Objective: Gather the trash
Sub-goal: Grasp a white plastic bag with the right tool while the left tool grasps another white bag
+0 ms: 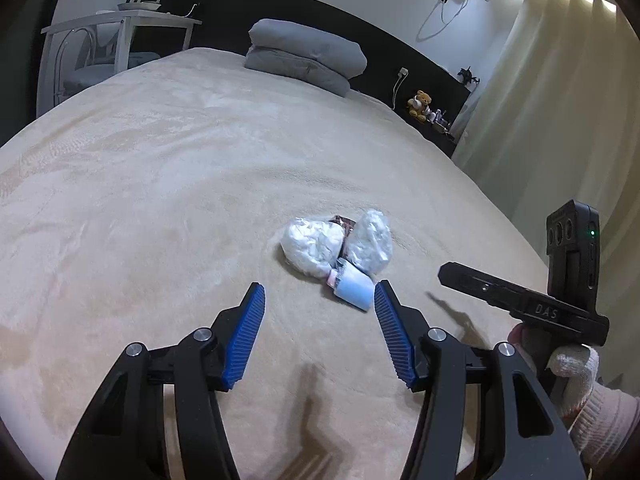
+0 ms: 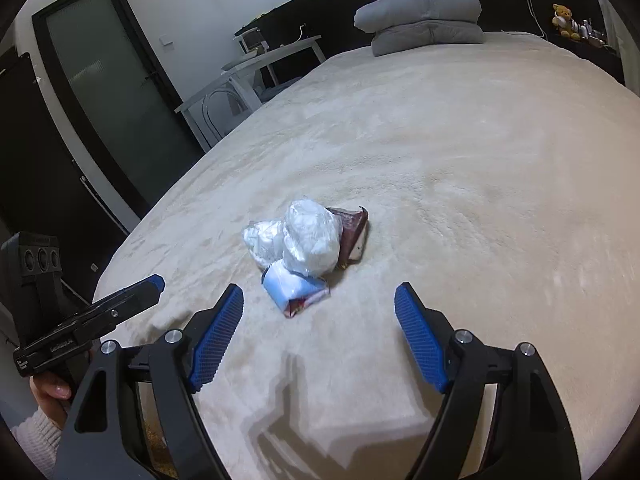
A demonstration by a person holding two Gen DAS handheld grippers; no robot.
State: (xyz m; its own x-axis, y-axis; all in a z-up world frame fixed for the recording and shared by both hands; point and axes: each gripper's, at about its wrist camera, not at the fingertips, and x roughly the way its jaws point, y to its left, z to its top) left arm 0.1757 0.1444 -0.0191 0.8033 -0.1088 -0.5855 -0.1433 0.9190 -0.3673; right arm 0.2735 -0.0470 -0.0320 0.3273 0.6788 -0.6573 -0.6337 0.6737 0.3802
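Observation:
A small heap of trash lies on the beige bed cover (image 1: 160, 184): two crumpled white plastic wads (image 1: 314, 246) (image 1: 370, 246), a dark red wrapper (image 1: 344, 226) between them and a light blue packet (image 1: 354, 290) in front. In the right wrist view the same white wads (image 2: 310, 240), red wrapper (image 2: 352, 236) and blue packet (image 2: 294, 288) lie ahead. My left gripper (image 1: 320, 294) is open just short of the heap, its right pad beside the blue packet. My right gripper (image 2: 319, 296) is open too, with nothing between its fingers, close behind the blue packet.
Folded grey bedding (image 1: 306, 54) sits at the head of the bed. A white side table (image 1: 120, 28) stands to the left, a curtain (image 1: 552, 92) to the right. The other gripper (image 1: 516, 300) and a gloved hand (image 1: 576, 372) are at the lower right. A dark door (image 2: 108, 92) is beyond.

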